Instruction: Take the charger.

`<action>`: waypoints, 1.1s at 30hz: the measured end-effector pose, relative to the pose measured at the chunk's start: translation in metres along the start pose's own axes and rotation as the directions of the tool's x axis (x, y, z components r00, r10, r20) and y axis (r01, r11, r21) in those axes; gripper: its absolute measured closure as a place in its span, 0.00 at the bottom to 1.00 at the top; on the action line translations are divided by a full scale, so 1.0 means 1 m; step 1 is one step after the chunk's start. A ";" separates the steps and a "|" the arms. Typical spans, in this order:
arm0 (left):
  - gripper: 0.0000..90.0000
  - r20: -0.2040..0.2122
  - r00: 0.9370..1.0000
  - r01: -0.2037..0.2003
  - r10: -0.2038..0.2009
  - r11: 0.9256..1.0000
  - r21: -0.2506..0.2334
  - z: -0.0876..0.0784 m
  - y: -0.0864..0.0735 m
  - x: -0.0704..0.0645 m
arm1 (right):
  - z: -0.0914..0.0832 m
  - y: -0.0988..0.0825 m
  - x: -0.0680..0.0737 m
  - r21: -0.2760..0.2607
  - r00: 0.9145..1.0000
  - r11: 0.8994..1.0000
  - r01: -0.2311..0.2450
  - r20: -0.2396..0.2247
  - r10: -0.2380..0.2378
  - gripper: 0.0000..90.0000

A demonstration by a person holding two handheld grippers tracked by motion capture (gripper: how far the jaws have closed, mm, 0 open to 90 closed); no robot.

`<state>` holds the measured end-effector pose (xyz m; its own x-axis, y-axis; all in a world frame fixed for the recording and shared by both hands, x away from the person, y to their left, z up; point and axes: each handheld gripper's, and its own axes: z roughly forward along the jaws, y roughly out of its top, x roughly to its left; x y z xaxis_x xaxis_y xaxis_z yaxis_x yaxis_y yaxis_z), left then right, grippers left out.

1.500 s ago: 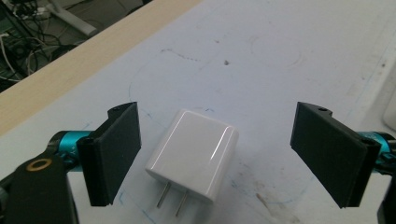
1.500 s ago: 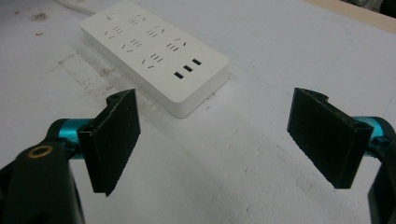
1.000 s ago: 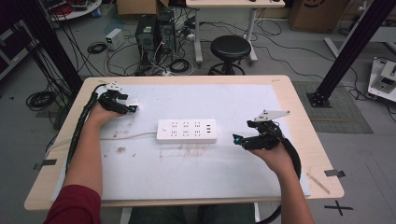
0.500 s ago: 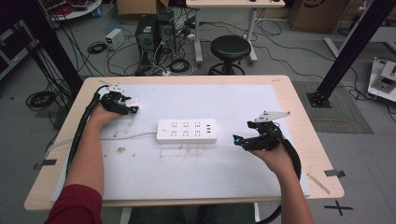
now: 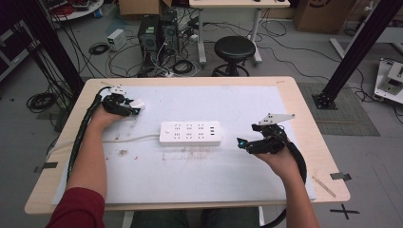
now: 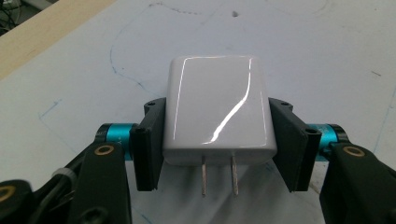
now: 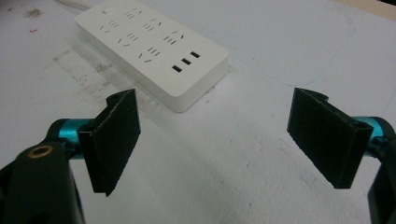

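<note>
A glossy white charger block (image 6: 217,109), rounded at the corners and catching a streak of light, sits clamped between the ribbed black jaws of the left gripper (image 6: 217,140). Its two flat metal prongs (image 6: 218,175) point back toward the camera. In the high view this gripper (image 5: 124,105) holds the block at about 10 o'clock on the table (image 5: 304,118), well apart from the power strip (image 5: 190,132).

The power strip is a flat white plastic slab with softened edges, lying at the centre of a pale matte sheet (image 5: 190,175) that covers the light wooden tabletop. Its cord (image 5: 128,138) runs off toward 9 o'clock. Rows of socket slots and three small dark rectangular ports mark its top (image 7: 154,44).

The right gripper (image 7: 215,135) is released, its textured black pads wide apart over the scuffed, smudged sheet. It hovers near the strip's 3 o'clock end (image 5: 247,144), not touching it.
</note>
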<state>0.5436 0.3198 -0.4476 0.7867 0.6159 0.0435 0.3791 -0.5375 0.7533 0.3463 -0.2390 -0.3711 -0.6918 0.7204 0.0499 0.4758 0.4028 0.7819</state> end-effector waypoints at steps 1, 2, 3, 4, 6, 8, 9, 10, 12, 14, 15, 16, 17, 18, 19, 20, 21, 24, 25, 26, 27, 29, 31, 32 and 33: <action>0.47 -0.013 1.000 -0.007 0.007 1.000 0.014 -0.003 0.002 -0.002 | -0.001 0.000 0.000 -0.003 1.000 1.000 0.008 -0.004 -0.008 0.19; 0.47 -0.013 1.000 -0.007 0.007 1.000 0.014 -0.003 0.002 -0.002 | -0.001 0.001 0.001 -0.005 1.000 1.000 0.001 -0.004 -0.001 0.19; 0.47 -0.015 1.000 -0.008 0.008 1.000 0.004 -0.009 0.005 -0.005 | -0.002 0.001 0.001 -0.005 1.000 1.000 0.004 -0.002 -0.004 0.19; 0.47 -0.015 1.000 -0.008 0.008 1.000 0.004 -0.009 0.005 -0.005 | -0.003 0.001 0.001 -0.012 1.000 1.000 0.010 -0.008 -0.010 0.19; 0.47 -0.016 1.000 -0.015 0.015 1.000 -0.017 -0.020 0.009 -0.011 | -0.004 0.001 0.003 -0.020 1.000 1.000 -0.001 -0.021 0.001 0.19; 0.47 -0.020 1.000 -0.024 0.023 0.999 -0.027 -0.028 0.012 -0.015 | -0.006 0.001 0.004 -0.022 1.000 1.000 0.003 -0.031 -0.003 0.19; 0.47 -0.022 0.999 -0.025 0.024 0.999 -0.046 -0.034 0.015 -0.019 | -0.006 0.002 0.004 -0.017 1.000 1.000 0.008 -0.030 -0.009 0.19; 0.47 -0.023 0.999 -0.029 0.028 0.998 -0.064 -0.041 0.017 -0.023 | -0.007 0.002 0.005 -0.015 1.000 1.000 0.008 -0.030 -0.008 0.19; 0.47 -0.029 0.999 -0.038 0.036 0.996 -0.083 -0.055 0.021 -0.032 | -0.009 0.004 0.005 -0.014 0.999 1.000 0.019 -0.035 -0.019 0.19; 0.47 -0.028 0.999 -0.048 0.046 0.994 -0.103 -0.072 0.026 -0.044 | -0.011 0.006 0.006 -0.010 0.999 1.000 0.024 -0.033 -0.024 0.19; 0.47 -0.030 0.999 -0.049 0.045 0.991 -0.127 -0.090 0.029 -0.058 | -0.012 0.007 0.006 -0.015 0.999 0.999 0.030 -0.034 -0.031 0.19; 0.47 -0.027 0.999 -0.049 0.046 0.990 -0.134 -0.099 0.030 -0.066 | -0.015 0.009 0.008 -0.030 0.998 0.999 0.034 -0.048 -0.036 0.19; 0.47 -0.029 0.998 -0.054 0.051 0.989 -0.136 -0.107 0.031 -0.074 | -0.016 0.010 0.009 -0.037 0.998 0.999 0.034 -0.054 -0.036 0.19; 0.47 -0.031 0.998 -0.054 0.051 0.990 -0.133 -0.114 0.031 -0.083 | -0.018 0.011 0.010 -0.039 0.998 0.999 0.034 -0.059 -0.036 0.19; 0.47 -0.028 0.998 -0.058 0.055 0.990 -0.131 -0.120 0.031 -0.091 | -0.018 0.012 0.011 -0.039 0.997 0.999 0.038 -0.065 -0.040 0.19; 0.47 -0.032 0.997 -0.067 0.064 0.990 -0.125 -0.125 0.030 -0.101 | -0.019 0.013 0.012 -0.036 0.997 0.999 0.039 -0.070 -0.042 0.19; 0.47 -0.033 0.997 -0.075 0.071 0.990 -0.119 -0.129 0.029 -0.110 | -0.020 0.014 0.013 -0.036 0.996 0.998 0.045 -0.077 -0.048 0.19; 0.47 -0.022 0.995 -0.097 0.094 0.987 -0.129 -0.137 0.023 -0.135 | -0.020 0.015 0.015 -0.035 0.994 0.998 0.054 -0.092 -0.057 0.19; 0.47 -0.015 0.995 -0.104 0.103 0.986 -0.131 -0.140 0.022 -0.142 | -0.019 0.015 0.016 -0.034 0.994 0.998 0.058 -0.095 -0.061 0.19; 0.47 -0.017 0.994 -0.112 0.111 0.984 -0.136 -0.142 0.020 -0.148 | -0.019 0.015 0.016 -0.038 0.993 0.997 0.065 -0.099 -0.068 0.19; 0.47 -0.020 0.992 -0.123 0.121 0.982 -0.143 -0.144 0.018 -0.154 | -0.019 0.014 0.018 -0.033 0.993 0.998 0.061 -0.095 -0.064 0.19; 0.47 -0.010 0.992 -0.123 0.123 0.980 -0.159 -0.146 0.015 -0.164 | -0.018 0.014 0.018 -0.032 0.993 0.998 0.060 -0.102 -0.063 0.19; 0.47 0.007 0.991 -0.131 0.135 0.977 -0.169 -0.147 0.013 -0.172 | -0.018 0.013 0.019 -0.034 0.993 0.998 0.060 -0.104 -0.064 0.19; 0.47 0.009 0.988 -0.149 0.153 0.975 -0.167 -0.146 0.012 -0.175 | -0.017 0.012 0.019 -0.035 0.992 0.998 0.060 -0.106 -0.063 0.19; 0.47 0.005 0.987 -0.157 0.160 0.974 -0.165 -0.145 0.012 -0.179 | -0.017 0.012 0.020 -0.034 0.992 0.998 0.061 -0.107 -0.064 0.19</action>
<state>0.3368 0.2867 -0.3509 0.8398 0.5189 0.1599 0.1653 -0.5247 0.8351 0.3290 -0.2299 -0.3502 -0.7750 0.6285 0.0659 0.4143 0.4265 0.8041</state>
